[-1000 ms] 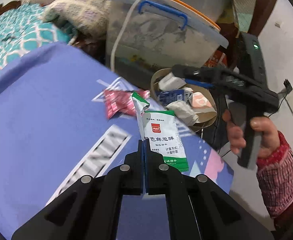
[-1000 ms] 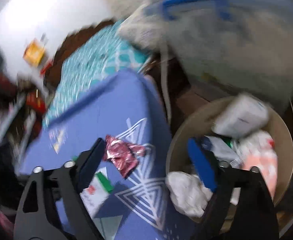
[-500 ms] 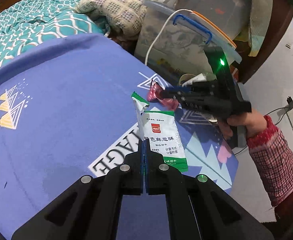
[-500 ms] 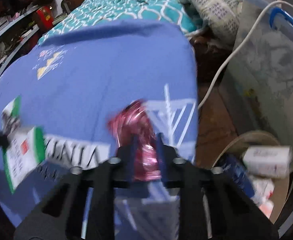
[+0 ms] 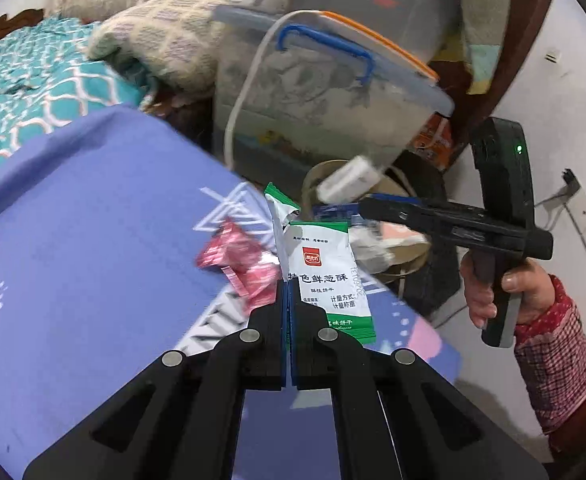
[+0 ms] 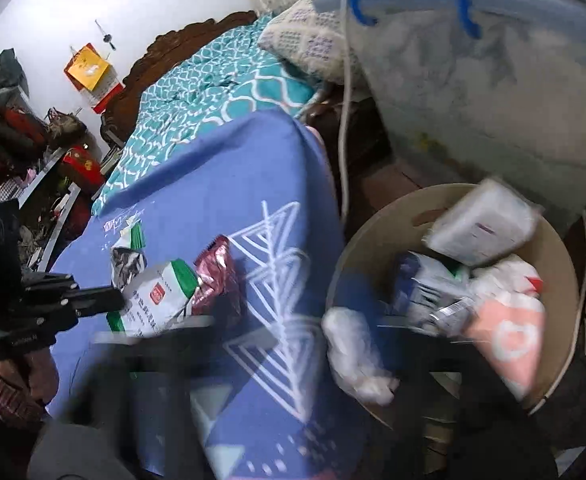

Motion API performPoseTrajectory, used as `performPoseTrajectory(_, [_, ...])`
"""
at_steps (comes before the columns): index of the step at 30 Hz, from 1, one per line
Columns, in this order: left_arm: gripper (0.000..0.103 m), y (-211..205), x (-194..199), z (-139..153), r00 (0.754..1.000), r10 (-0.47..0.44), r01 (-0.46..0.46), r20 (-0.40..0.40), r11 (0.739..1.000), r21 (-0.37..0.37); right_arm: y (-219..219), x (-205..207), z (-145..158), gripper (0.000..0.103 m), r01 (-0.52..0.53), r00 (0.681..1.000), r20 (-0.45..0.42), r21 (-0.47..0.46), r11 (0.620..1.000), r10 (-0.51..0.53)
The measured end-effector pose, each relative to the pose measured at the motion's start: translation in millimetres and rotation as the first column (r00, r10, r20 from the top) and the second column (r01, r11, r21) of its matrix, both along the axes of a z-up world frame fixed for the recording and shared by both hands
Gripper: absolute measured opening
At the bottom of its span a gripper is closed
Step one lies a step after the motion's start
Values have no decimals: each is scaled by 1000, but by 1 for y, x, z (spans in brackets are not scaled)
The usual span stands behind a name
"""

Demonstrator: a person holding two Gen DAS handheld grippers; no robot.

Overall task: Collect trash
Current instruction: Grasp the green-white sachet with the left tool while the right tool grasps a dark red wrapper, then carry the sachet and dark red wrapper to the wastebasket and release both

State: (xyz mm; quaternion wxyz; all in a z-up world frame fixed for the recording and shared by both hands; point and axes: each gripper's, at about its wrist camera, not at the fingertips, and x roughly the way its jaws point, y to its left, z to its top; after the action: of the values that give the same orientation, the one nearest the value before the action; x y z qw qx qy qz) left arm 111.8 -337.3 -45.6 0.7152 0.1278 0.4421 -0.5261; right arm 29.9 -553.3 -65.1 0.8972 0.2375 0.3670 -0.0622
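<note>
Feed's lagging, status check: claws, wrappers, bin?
Left claw shut on green-white wrapper. Right claw by bin, blurred, state unclear. Pink wrapper on blue cloth. Path to bin unobstructed.

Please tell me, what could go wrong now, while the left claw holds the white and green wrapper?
The left claw pinches the white and green wrapper by one edge only, so it may slip out before reaching the bin. The bin looks nearly full, with a white box perched on top, so added trash may spill over.
</note>
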Motion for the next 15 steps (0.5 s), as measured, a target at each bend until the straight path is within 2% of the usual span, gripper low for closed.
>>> performPoseTrajectory(3, [1, 22, 17, -6, 997, 69, -69, -22, 997, 18, 20, 37, -9, 67, -90, 995, -49, -46, 995, 88])
performPoseTrajectory(5, [1, 43, 28, -9, 992, 122, -121, -37, 992, 24, 30, 59, -21, 66, -138, 987, -87, -36, 990, 135])
performPoseTrajectory(8, [1, 69, 40, -11, 983, 179, -178, -44, 984, 28, 49, 89, -33, 66, -200, 971, -146, -71, 977, 188])
performPoseTrajectory(9, [1, 75, 43, -12, 980, 193, -192, -50, 981, 30, 55, 96, -39, 58, -221, 964, -165, -76, 972, 207])
performPoseTrajectory(10, [1, 78, 46, -13, 978, 201, -199, -56, 979, 31, 62, 102, -47, 34, -245, 956, -188, -81, 966, 227])
performPoseTrajectory(11, [1, 81, 48, -13, 976, 208, -206, -61, 978, 32, 70, 106, -52, 30, -271, 945, -209, -75, 960, 251])
performPoseTrajectory(13, [1, 85, 50, -13, 976, 209, -208, -59, 978, 30, 82, 94, -54, 17, -272, 947, -199, -90, 958, 250])
performPoseTrajectory(15, [1, 81, 49, -12, 978, 199, -198, -61, 980, 24, 80, 83, -46, 13, -248, 957, -173, -85, 965, 231])
